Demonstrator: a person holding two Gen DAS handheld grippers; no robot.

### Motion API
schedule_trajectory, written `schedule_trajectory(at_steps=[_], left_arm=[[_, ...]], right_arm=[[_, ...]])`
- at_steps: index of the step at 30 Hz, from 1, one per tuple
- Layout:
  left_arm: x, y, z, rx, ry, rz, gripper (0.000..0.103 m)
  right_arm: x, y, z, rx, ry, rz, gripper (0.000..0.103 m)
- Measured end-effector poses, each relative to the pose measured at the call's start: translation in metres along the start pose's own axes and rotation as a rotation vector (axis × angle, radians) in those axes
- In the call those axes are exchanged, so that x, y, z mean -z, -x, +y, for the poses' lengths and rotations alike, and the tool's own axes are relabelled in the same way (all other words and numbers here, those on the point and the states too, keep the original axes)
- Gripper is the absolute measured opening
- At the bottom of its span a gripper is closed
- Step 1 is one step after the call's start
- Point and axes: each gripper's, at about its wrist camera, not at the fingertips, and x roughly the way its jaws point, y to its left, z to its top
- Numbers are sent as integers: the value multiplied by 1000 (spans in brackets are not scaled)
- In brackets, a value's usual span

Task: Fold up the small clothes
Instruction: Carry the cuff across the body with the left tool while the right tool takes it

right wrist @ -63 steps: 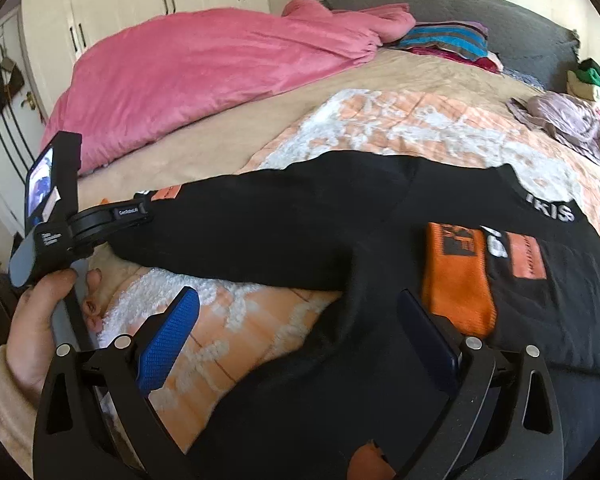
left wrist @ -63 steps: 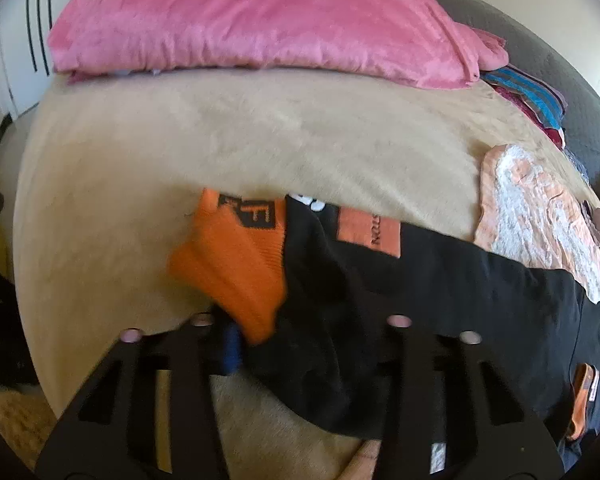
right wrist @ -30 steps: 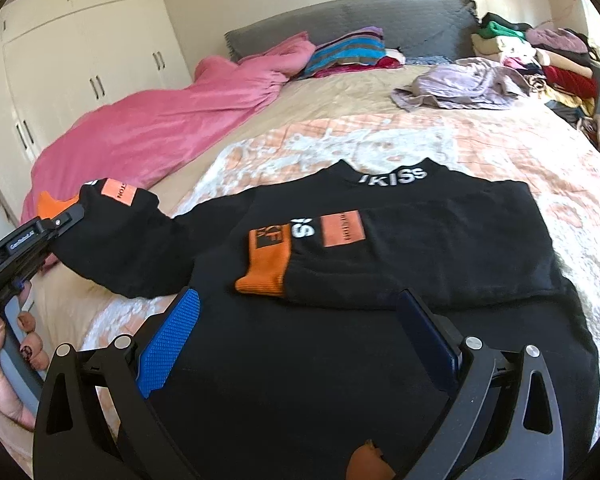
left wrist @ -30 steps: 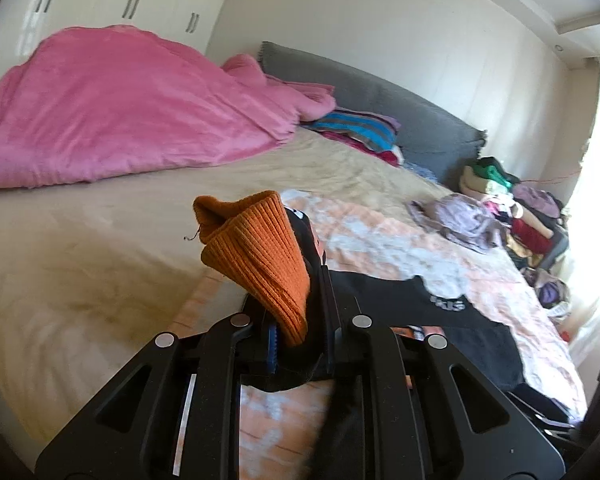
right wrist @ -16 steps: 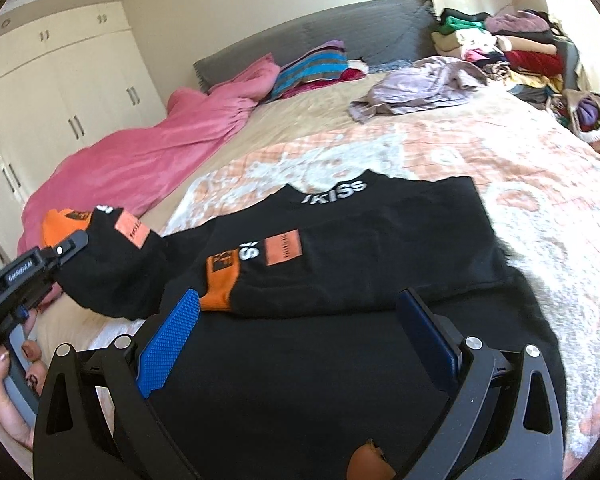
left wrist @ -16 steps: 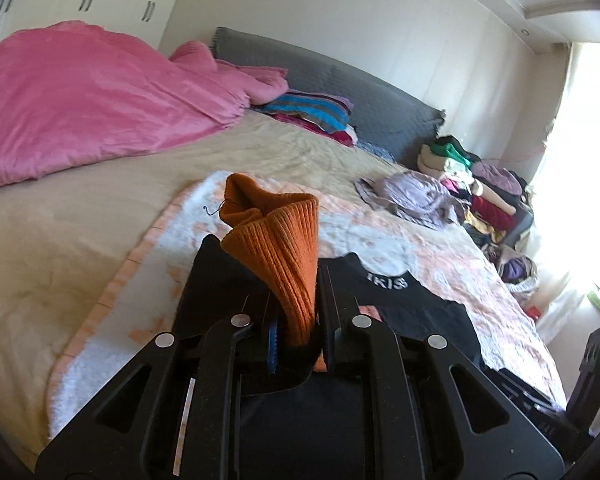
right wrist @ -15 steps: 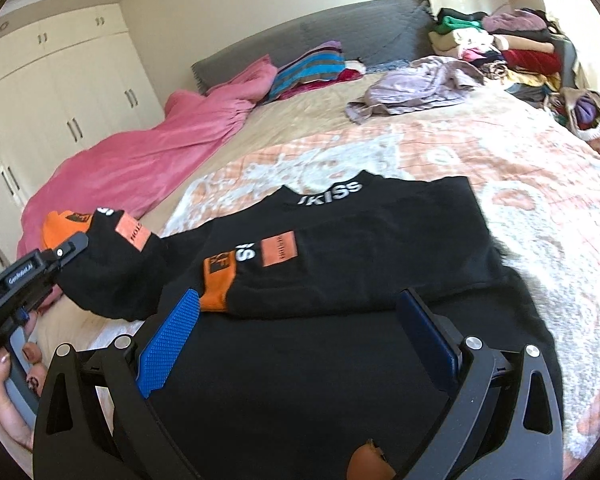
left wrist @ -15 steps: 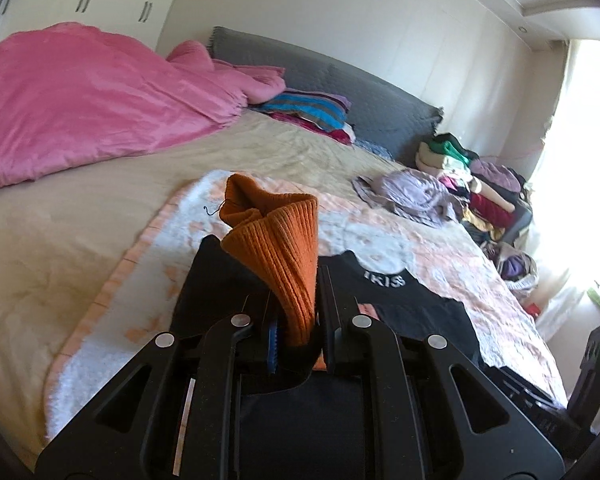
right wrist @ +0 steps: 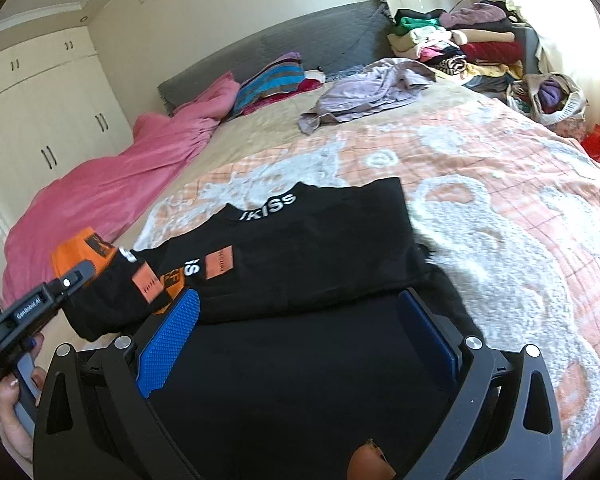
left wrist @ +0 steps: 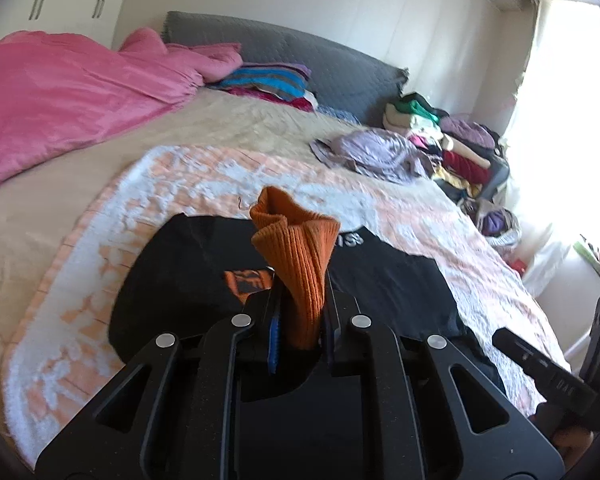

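A black sweatshirt (right wrist: 320, 248) with orange patches and white collar lettering lies on the peach-and-white blanket (right wrist: 500, 208). One sleeve is folded across its chest. My left gripper (left wrist: 300, 320) is shut on the other sleeve's orange ribbed cuff (left wrist: 296, 256), which stands up between the fingers above the shirt body (left wrist: 180, 272). In the right wrist view that lifted sleeve (right wrist: 112, 284) hangs at the left from the left gripper (right wrist: 66, 280). My right gripper (right wrist: 296, 332) is open over the shirt's lower part, nothing between its blue pads (right wrist: 168, 336).
A pink duvet (left wrist: 60, 96) is heaped at the bed's left. Striped folded clothes (left wrist: 268, 84) lie by the grey headboard. A lilac garment (left wrist: 376, 152) and a clothes pile (right wrist: 460, 48) sit at the far right. A basket (right wrist: 552, 96) stands beside the bed.
My left gripper picked the orange-cuffed sleeve up off the bed and carried it right, over the shirt body. The right gripper stayed open and drifted forward over the hem.
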Motion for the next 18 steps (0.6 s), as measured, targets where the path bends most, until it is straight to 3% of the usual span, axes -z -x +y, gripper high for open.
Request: schedule_trajectory(at_steps=[8, 14, 18], left_arm=[[13, -15, -24, 79, -56, 78, 13], [19, -17, -32, 104, -113, 95, 44], [13, -15, -23, 74, -105, 85, 55]], right_arm=[[1, 0, -15, 18, -33, 9, 98], [3, -6, -10, 1, -20, 35, 98], [12, -22, 2, -56, -9, 108, 98]])
